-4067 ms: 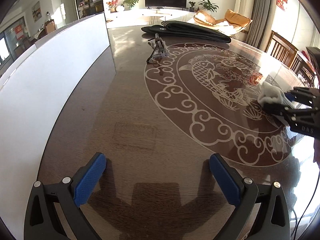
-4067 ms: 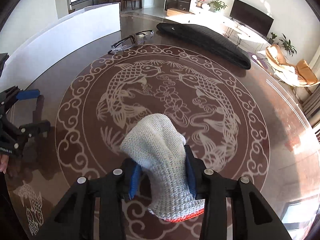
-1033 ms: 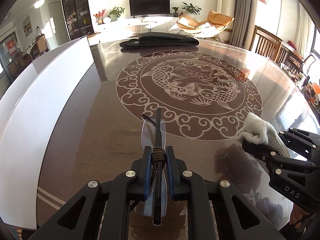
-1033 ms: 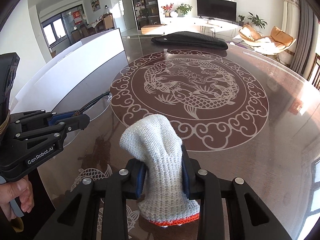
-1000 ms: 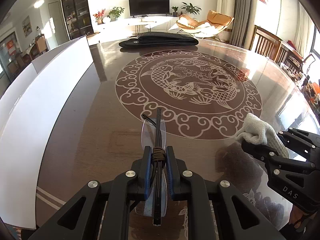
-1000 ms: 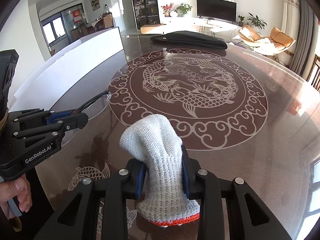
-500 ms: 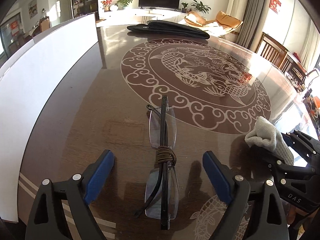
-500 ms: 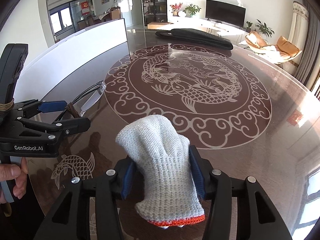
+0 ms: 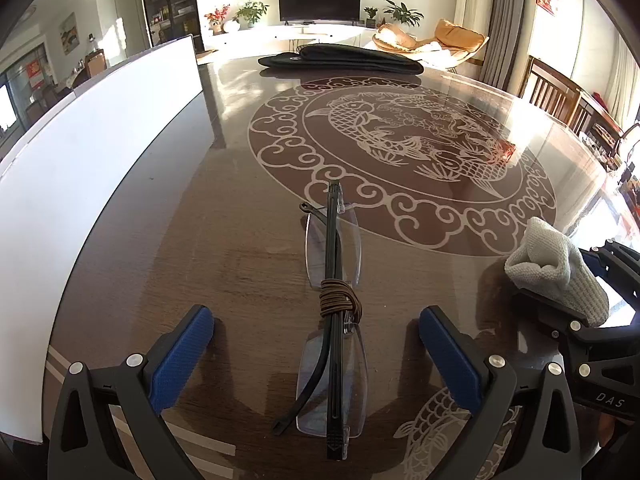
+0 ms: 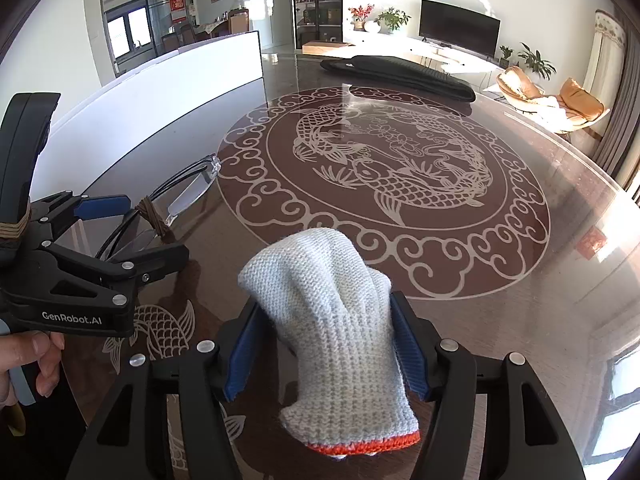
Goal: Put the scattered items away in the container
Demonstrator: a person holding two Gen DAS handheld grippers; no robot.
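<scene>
Rimless glasses (image 9: pixel 334 308) with black arms and a brown cord wound round the bridge lie folded on the table, between the blue pads of my left gripper (image 9: pixel 314 320). Its jaws are opening and stand wide, clear of the frame. The right wrist view shows the same glasses (image 10: pixel 188 196) and left gripper (image 10: pixel 148 226) at the left. A white knit glove (image 10: pixel 332 320) with an orange cuff rests on the table between the pads of my right gripper (image 10: pixel 324 308). Its jaws are opening too, with a gap at the left pad. The glove (image 9: pixel 552 264) also shows at the right of the left wrist view.
The round brown table (image 9: pixel 200 240) has a pale fish pattern and a glossy top. A flat black pouch (image 9: pixel 344 58) lies at its far edge. A long white board (image 9: pixel 80 160) stands along the left side. A hand (image 10: pixel 28 364) holds the left gripper.
The left jaws went from shut on the glasses to wide open, leaving the glasses on the table. The right jaws spread apart around the glove.
</scene>
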